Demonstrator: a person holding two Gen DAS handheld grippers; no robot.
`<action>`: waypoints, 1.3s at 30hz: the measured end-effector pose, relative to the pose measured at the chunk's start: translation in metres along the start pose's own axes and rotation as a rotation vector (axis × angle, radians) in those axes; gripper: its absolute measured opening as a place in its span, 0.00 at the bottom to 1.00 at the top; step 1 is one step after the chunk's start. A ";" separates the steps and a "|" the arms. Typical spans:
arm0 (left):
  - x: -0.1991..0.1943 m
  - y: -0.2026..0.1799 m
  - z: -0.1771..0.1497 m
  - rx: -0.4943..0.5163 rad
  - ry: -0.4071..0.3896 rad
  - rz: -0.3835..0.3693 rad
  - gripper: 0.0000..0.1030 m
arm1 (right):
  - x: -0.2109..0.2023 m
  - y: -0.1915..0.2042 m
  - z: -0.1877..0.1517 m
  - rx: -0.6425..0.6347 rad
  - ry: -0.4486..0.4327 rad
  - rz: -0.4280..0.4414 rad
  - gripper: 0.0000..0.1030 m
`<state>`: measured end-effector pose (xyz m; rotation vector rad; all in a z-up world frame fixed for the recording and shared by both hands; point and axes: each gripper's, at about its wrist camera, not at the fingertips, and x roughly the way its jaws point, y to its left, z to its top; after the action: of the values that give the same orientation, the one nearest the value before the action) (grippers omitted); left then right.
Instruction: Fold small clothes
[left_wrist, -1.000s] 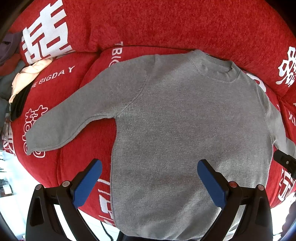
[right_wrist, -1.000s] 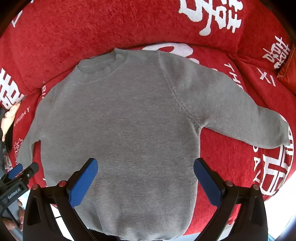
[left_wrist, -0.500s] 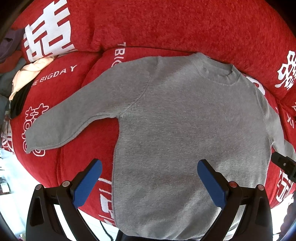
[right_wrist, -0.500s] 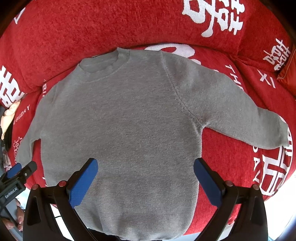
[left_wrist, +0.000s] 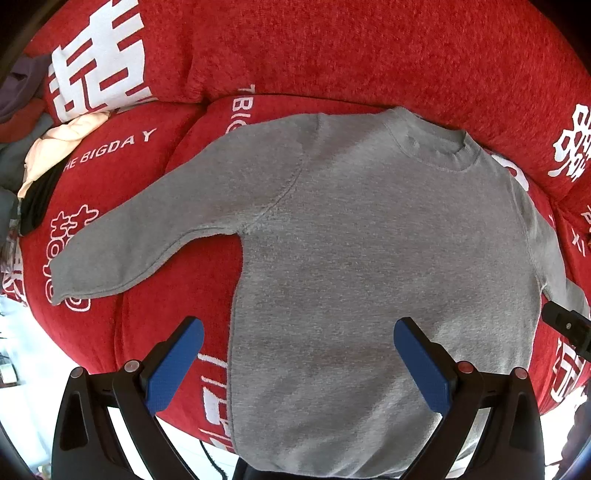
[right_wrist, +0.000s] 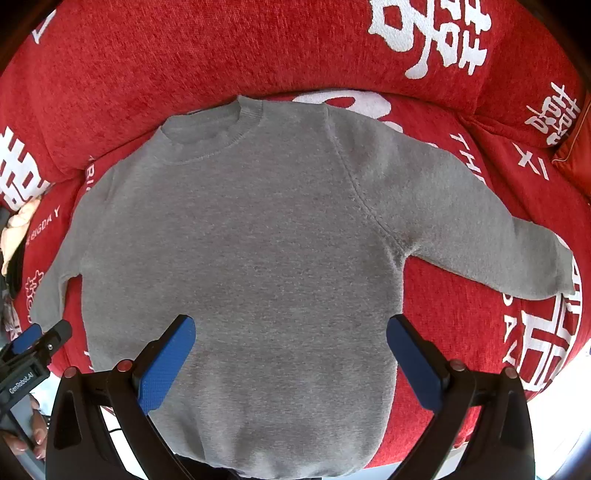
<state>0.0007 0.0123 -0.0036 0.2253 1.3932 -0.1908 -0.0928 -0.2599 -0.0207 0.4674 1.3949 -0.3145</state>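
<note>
With both my left gripper and right gripper spread wide and empty above the flat sweater, I'd pinch each sleeve cuff first, folding inward.

Left wrist view: looks forward and down between the wide-spread fingers of the left gripper, from the near edge, close above the left half of the grey sweater. Right wrist view: same bearing from the right gripper, close above the sweater's middle and right. Shared: the whole sweater, the red sofa cover, and each view's edge catches the other gripper.
</note>
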 end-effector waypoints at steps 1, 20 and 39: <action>0.000 0.001 0.000 0.000 -0.001 -0.003 1.00 | 0.000 0.001 0.000 0.000 0.006 0.006 1.00; 0.006 0.041 -0.004 -0.065 0.007 -0.005 1.00 | 0.000 0.036 -0.004 -0.058 0.023 0.036 1.00; 0.031 0.143 -0.026 -0.252 0.030 -0.007 1.00 | 0.024 0.147 -0.029 -0.228 0.074 0.069 1.00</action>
<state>0.0193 0.1571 -0.0315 0.0146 1.4327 -0.0168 -0.0438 -0.1169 -0.0286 0.3400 1.4634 -0.0808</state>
